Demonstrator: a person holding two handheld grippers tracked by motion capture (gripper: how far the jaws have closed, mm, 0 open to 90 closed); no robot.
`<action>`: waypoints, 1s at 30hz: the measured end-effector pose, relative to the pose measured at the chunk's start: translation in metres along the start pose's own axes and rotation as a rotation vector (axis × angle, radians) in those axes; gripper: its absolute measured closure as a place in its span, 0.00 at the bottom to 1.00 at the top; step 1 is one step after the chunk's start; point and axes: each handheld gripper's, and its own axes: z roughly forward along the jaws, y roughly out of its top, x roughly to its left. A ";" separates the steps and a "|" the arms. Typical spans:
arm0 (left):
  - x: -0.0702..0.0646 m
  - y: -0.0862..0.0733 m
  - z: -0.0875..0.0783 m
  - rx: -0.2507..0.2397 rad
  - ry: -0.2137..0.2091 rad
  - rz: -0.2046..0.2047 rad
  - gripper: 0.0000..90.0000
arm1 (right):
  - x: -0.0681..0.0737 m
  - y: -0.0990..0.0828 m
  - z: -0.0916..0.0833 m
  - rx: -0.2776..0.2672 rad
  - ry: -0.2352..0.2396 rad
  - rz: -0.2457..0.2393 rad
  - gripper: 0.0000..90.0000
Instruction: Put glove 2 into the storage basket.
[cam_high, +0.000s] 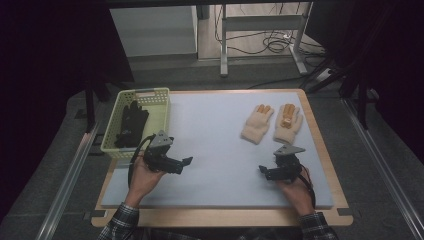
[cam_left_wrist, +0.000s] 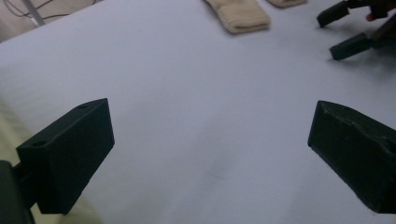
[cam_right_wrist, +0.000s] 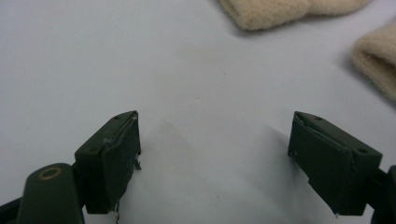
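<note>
Both grippers sit low near the front of the worktop, and both are spread wide with nothing between the jaws. Left gripper (cam_high: 176, 164) is in the person's left hand (cam_high: 142, 176), resting just over the pale grey-blue foam mat (cam_high: 210, 145) that covers the wooden worktop (cam_high: 220, 218), jaws pointing toward the middle. In the left gripper view it's bare mat between those two black jaws, with the other gripper's jaws off at the top right.

Right gripper (cam_high: 267, 172) is in the right hand (cam_high: 295, 192), also down close to the mat, jaws pointing in toward the centre. The right gripper view has plain mat in the gap, and the fuzzy cuffs of the gloves sit just past the jaw tips, not touching them.

A bit further back on the right half of the mat lie two cream fleece gloves with orange fingertips: the left-lying one (cam_high: 257, 124) tilted a little, the right-lying one (cam_high: 288, 122) just beside it, the pair about touching at the sides. They're flat, fingers pointing away from the person.

Over at the far left edge sits a pale yellow-green plastic mesh basket (cam_high: 159, 116), with a pair of black gloves (cam_high: 130, 125) lying inside. The left gripper is near the basket's front corner.
</note>
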 end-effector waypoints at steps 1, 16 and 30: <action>-0.003 -0.003 0.002 0.004 -0.004 0.005 0.01 | 0.000 0.000 0.000 0.000 0.000 0.000 0.18; -0.014 -0.060 0.034 0.139 0.029 -0.043 0.00 | 0.000 0.000 0.000 0.001 0.003 0.005 0.18; -0.008 -0.070 0.038 0.207 0.056 -0.074 0.00 | -0.001 0.000 0.000 0.000 0.012 0.010 0.19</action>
